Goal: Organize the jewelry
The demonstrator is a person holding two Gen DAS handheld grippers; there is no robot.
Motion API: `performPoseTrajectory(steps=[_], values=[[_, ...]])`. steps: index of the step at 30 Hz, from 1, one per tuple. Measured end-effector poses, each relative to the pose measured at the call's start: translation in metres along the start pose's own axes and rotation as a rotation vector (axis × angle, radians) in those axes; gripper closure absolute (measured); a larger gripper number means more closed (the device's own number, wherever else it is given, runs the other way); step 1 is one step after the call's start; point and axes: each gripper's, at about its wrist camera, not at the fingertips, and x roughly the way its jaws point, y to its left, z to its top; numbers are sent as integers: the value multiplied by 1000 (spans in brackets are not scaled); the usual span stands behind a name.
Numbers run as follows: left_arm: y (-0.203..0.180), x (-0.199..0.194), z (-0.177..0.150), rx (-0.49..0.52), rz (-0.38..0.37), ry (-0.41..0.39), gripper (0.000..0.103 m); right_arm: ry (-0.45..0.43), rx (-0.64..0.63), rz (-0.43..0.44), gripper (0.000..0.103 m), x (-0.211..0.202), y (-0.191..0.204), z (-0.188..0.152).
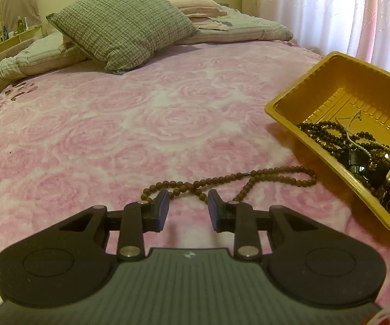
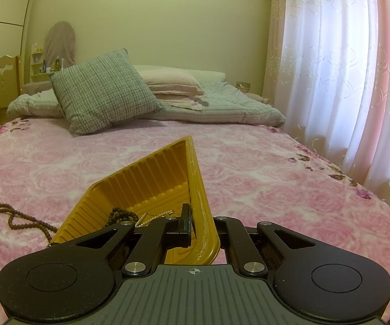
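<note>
- L gripper (image 1: 188,205): my fingers stood apart, nothing between the pads; tips hovered over the near end of the brown bead necklace (image 1: 230,182), just short of its beads. Contact w/ beads: could not tell.
- Brown bead necklace: lay loose on the pink rose bedspread (image 1: 113,124), stretched in a long loop from my L fingertips toward the yellow tray (image 1: 303,132); its far end lay just beside the tray's near wall, outside the tray.
- Yellow tray: sat tilted on the bedspread, one side lifted. Inside, at its low end: a heap of dark bead strands (image 1: 327,132), a thin pale chain and some small black items; too tangled to tell apart further.
- R gripper (image 2: 199,227): my fingers were clamped on the tray's rim, one finger (image 2: 185,226) inside the tray wall, the other outside and hidden behind the rim.
- From the R wrist view, the tray's ribbed inner wall faced left; dark beads and a pale chain showed at its bottom.
- Beyond the tray: checked cushion (image 1: 124,24) leaning on folded bedding at the bed's far end; pale curtain (image 1: 343,13) to the tray's right.
</note>
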Motion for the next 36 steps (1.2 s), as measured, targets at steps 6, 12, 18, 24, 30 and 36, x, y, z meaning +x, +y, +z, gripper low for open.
performPoseTrajectory(steps=[6,12,18,24,30,36], values=[[7,6,0,63,29,-10,75,2,-3,-2,97,-1,1,0],[7,20,-8,262,78,-2,75,2,-4,-5,97,-1,1,0],[-1,38,-14,483,70,16,75,10,-3,-13,97,0,-4,-2],[-6,50,-9,615,40,37,76,9,1,-16,97,1,-6,-3],[-11,55,-7,652,21,67,92,10,2,-16,97,1,-6,-3],[-14,40,-4,608,29,53,97,6,0,-11,97,0,-4,-1]])
